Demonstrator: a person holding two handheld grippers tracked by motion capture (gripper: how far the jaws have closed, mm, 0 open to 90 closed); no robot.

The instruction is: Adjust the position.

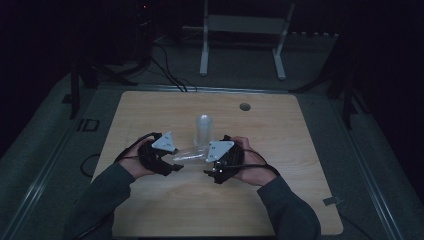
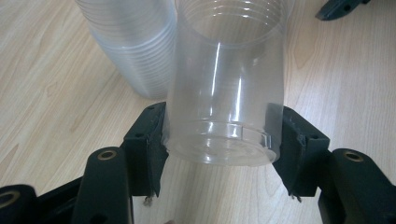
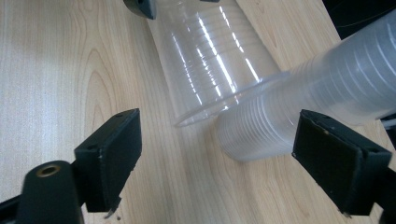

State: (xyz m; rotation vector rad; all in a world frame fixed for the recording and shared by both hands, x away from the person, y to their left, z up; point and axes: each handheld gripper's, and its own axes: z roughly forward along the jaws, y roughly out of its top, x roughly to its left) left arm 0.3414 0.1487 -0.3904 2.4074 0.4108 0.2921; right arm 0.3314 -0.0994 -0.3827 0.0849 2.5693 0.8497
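Observation:
A single clear plastic cup [image 2: 226, 93] lies level above the wooden table [image 1: 280, 150]. My left gripper [image 2: 219, 135] is shut on it near its base, one pad on each side. In the high view the cup [image 1: 189, 154] spans the gap between my left gripper [image 1: 176, 159] and my right gripper [image 1: 209, 162]. The cup's open rim [image 3: 229, 100] faces my right gripper [image 3: 219, 144], whose jaws stand wide open with nothing pressed between them. A stack of clear cups [image 1: 202, 129] stands upright just behind the held cup, and the stack [image 3: 322, 102] is close beside its rim.
A round cable hole [image 1: 245, 106] sits near the table's far edge. Behind the table, a white stand [image 1: 244, 30] and black cables [image 1: 167, 72] are on the dark floor. Both forearms come in over the table's near edge.

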